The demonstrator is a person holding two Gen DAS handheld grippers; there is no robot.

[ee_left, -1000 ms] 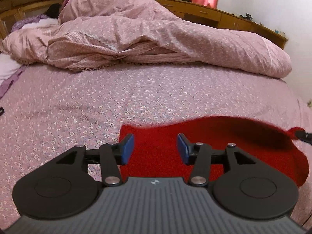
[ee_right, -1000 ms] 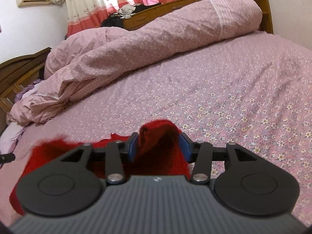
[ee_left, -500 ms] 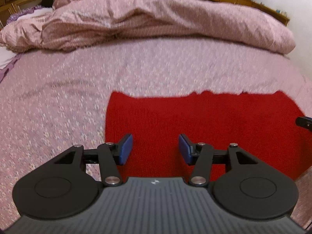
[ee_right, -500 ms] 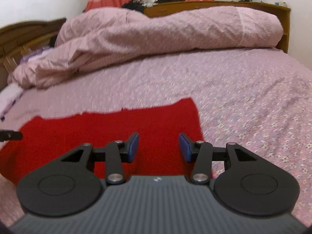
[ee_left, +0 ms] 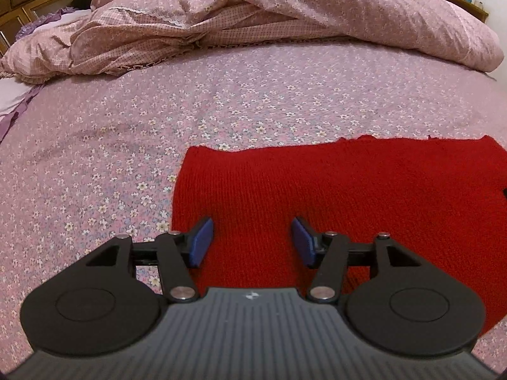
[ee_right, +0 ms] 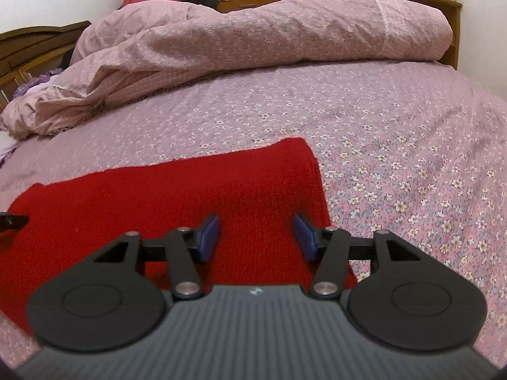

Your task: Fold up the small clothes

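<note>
I see a red knitted garment [ee_left: 348,190] lying flat on a floral pink bedsheet [ee_left: 126,158], a rumpled quilt [ee_right: 253,41] heaped behind it. My left gripper [ee_left: 252,242] and right gripper [ee_right: 256,239] hover over its opposite ends, jaws opening, empty.

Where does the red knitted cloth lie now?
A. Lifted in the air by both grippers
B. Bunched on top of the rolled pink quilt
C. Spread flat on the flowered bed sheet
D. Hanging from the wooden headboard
C: the red cloth lies flat on the bed sheet, with nothing gripping it.

Soft dim indoor light, sharp focus, fisheye bending and dark corners
</note>
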